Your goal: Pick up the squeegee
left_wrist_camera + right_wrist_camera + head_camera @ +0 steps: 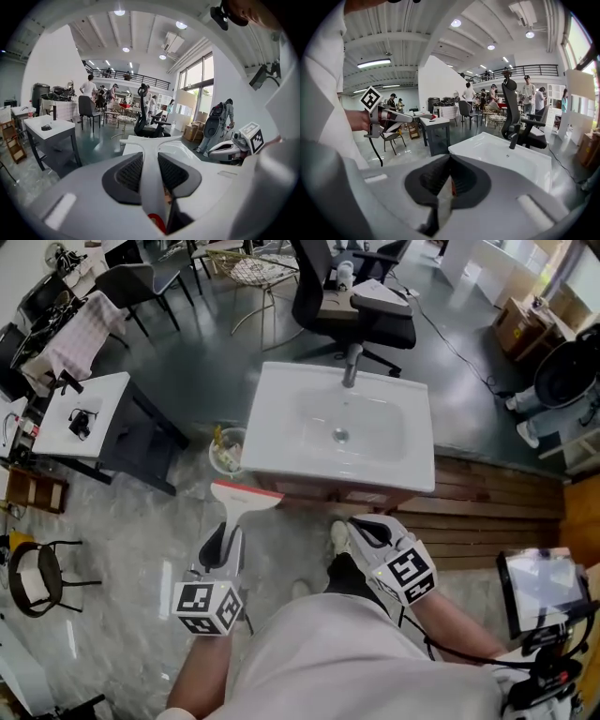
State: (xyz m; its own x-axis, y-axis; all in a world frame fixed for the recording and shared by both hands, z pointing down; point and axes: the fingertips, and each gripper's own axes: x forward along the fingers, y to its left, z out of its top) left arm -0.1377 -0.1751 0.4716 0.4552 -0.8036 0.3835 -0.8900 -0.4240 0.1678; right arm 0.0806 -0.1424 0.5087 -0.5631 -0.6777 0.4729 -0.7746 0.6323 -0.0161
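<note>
- A white sink [281, 427] is standing in the middle of the head view, its tap rising at the far rim, and it is serving as the landmark here.
- A black office chair [361, 310] is sitting just behind the sink, beyond the tap.
- A white surface [105, 395] is standing well to the left of the sink, carrying a small black item [82, 421].
- The left gripper [228, 545] is hovering in front of the sink's front left corner, pointing toward it. Its jaws are standing part-way apart and pinching the squeegee's handle, as the left gripper view shows [151, 172].
- The right gripper [366, 529] is hanging in front of the sink's front edge, right of the left gripper. Its jaws are pressing together with nothing between them [447, 180].
- The squeegee [242, 500] is being held clear of the floor, its handle running back into the left gripper and its wide blade, edged in red, lying crosswise near the sink's front left corner [149, 143]. Whether the blade is touching the sink cannot be told.
- A small round bin [228, 451] is sitting on the floor just beside the sink's left side.
</note>
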